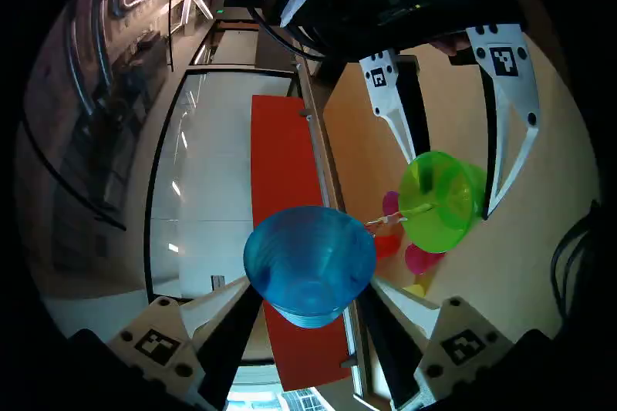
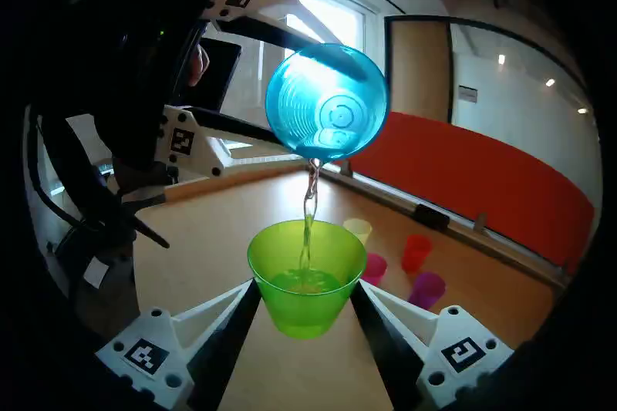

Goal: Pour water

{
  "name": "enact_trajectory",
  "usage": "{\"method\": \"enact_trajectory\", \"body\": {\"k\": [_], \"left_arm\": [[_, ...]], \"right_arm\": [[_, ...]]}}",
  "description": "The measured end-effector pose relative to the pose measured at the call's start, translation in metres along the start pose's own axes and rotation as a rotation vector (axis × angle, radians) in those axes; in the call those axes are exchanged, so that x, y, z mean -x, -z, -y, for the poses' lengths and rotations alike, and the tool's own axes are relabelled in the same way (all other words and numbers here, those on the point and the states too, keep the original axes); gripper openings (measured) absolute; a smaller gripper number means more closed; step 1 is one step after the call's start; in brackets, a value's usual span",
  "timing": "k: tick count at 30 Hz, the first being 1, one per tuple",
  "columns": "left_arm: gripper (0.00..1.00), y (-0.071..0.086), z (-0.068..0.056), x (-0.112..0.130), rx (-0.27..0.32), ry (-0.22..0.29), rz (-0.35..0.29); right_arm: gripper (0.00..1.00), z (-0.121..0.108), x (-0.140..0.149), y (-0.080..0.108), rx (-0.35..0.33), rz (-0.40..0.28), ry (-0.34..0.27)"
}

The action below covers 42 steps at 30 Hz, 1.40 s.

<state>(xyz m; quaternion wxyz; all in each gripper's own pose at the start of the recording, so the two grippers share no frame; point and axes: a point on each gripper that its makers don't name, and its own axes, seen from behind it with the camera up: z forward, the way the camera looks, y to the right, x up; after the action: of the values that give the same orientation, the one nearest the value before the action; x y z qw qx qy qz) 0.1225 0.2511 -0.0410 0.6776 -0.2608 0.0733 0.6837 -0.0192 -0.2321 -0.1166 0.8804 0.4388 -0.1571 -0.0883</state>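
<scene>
I find the left gripper (image 1: pixel 308 288) clamped on the blue cup (image 1: pixel 308 264), one finger pressing each side of its tapered, translucent plastic wall. In the right gripper view this cup is tipped steeply, its base with moulded concentric rings turned toward the camera. It sits directly above the green cup (image 2: pixel 307 272). A thin, twisting stream of water (image 2: pixel 310 195) falls from the blue rim into the green one. The right gripper (image 2: pixel 306 288) is closed on the green cup, a finger on each flank. That cup is translucent, smooth-walled and upright, with water pooled in its bottom, and it is held over the smooth tan table (image 2: pixel 193 234). Beyond it stand four small cups: yellow (image 2: pixel 357 230), pink (image 2: pixel 375 266), red (image 2: pixel 416 253) and purple (image 2: pixel 426 289). A matte orange-red panel (image 2: pixel 493 172) runs behind them.
</scene>
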Motion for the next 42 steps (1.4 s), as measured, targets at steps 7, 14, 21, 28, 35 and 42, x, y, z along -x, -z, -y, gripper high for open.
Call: {"method": "enact_trajectory", "body": {"k": [7,14,21,28,35,42], "left_arm": [[0.79,0.000,0.004,0.000,-0.009,-0.032,-0.002],[0.79,-0.001,0.011,-0.001,-0.026,-0.062,-0.004],[0.79,-0.001,0.013,-0.004,-0.037,-0.085,-0.010],[0.79,0.000,0.017,-0.005,-0.054,-0.108,-0.008],[0.79,0.000,0.021,-0.008,-0.071,-0.143,-0.013],[0.79,-0.004,0.025,-0.009,-0.093,-0.179,-0.013]], "right_arm": [[0.85,-0.001,-0.001,0.000,0.002,-0.003,0.000],[0.85,-0.003,-0.001,0.000,0.004,-0.004,-0.001],[0.85,-0.005,0.000,0.000,0.007,-0.004,-0.001],[0.85,-0.005,0.000,0.000,0.007,-0.005,0.000],[0.85,-0.006,0.001,0.000,0.006,-0.006,-0.001],[0.85,-0.006,0.001,0.000,0.008,-0.007,-0.001]]}}
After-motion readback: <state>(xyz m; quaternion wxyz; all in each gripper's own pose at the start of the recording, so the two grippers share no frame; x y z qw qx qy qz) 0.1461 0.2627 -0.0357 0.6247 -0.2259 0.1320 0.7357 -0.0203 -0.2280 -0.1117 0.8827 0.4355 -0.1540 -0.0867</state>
